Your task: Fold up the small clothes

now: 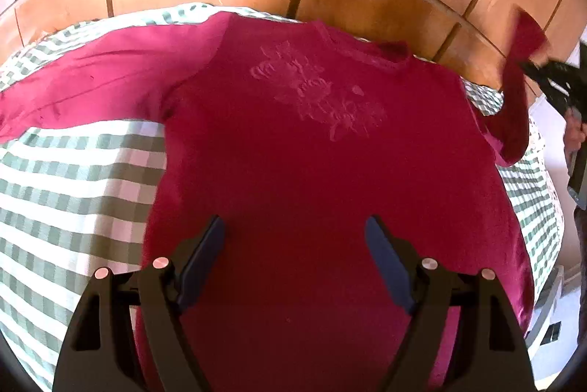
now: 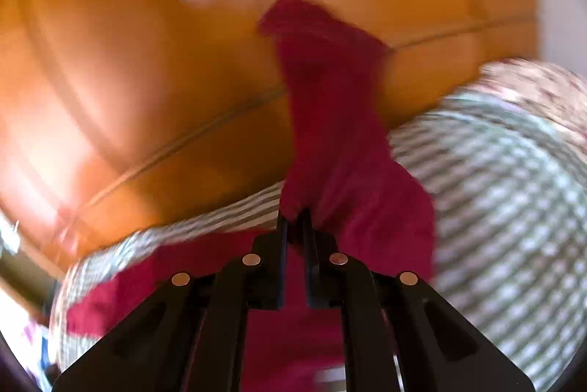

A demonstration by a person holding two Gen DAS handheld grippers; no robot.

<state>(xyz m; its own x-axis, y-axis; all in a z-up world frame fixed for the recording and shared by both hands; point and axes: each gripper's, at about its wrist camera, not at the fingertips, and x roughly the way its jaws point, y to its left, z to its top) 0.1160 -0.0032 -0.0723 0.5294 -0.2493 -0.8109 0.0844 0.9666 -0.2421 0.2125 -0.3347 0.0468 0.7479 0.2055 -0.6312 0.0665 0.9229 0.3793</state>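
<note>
While left jaws wide, right gripper (image 2: 295,214) pinching sleeve (image 2: 330,120).

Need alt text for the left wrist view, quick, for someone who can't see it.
A magenta long-sleeved shirt lies flat on a green-checked bedsheet, with the left gripper open-jawed above its lower half. At the right edge, the right gripper lifts one sleeve off the bed.

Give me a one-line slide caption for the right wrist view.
Right gripper, jaws shut on the red shirt's sleeve, holds it lifted above the checked bedsheet.
</note>
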